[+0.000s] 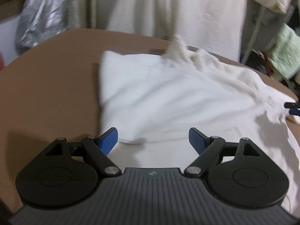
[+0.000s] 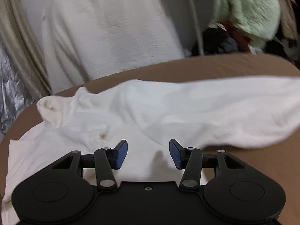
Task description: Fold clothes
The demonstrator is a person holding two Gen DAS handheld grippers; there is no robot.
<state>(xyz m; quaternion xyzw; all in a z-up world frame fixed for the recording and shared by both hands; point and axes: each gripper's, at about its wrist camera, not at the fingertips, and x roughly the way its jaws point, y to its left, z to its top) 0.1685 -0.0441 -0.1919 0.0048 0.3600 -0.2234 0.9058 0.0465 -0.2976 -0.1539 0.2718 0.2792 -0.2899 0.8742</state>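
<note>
Both claws, left claw (image 1: pixel 153 140) and right claw (image 2: pixel 148 153), spread, empty, poised low over white shirt (image 1: pixel 168 97) part-folded on brown counter (image 1: pixel 46 86), ready for pinching.

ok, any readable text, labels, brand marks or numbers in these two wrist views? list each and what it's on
No readable words or numbers in either view.
Left gripper body: a small pale logo-like mark, a symbol, not text.
White garment: no visible print or tag; only a brownish stain in the right wrist view.
Background clutter: too blurred to read.
</note>
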